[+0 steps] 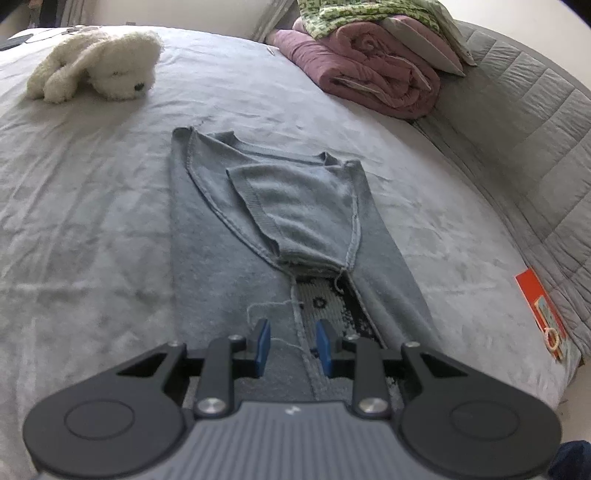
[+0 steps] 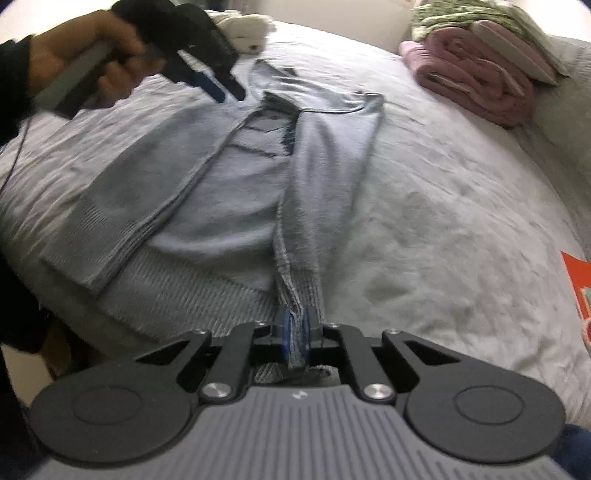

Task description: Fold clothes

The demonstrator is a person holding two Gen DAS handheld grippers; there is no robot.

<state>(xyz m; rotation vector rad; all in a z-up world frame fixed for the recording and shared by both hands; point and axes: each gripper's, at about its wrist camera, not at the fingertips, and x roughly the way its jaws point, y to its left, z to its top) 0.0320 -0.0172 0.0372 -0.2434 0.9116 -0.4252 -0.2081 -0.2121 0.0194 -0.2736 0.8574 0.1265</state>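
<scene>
A grey knit sweater (image 1: 229,229) lies lengthwise on the pale bed cover (image 1: 74,221), its sides and a sleeve folded in over the body. A dark patterned patch shows in the gap between the folds. My left gripper (image 1: 292,343) hovers over the sweater's near part, open, with only a seam and a loose thread under its blue pads. In the right wrist view my right gripper (image 2: 295,332) is shut on the ribbed end of a folded strip of the sweater (image 2: 221,177). The left gripper (image 2: 231,92), held by a hand (image 2: 74,40), appears at the upper left above the garment's far end.
A white plush dog (image 1: 99,66) lies at the far left of the bed. A rolled pink quilt (image 1: 373,74) with green patterned cloth (image 1: 354,14) on top sits at the far right. A grey quilted bed edge (image 1: 517,129) and an orange card (image 1: 543,314) border the right side.
</scene>
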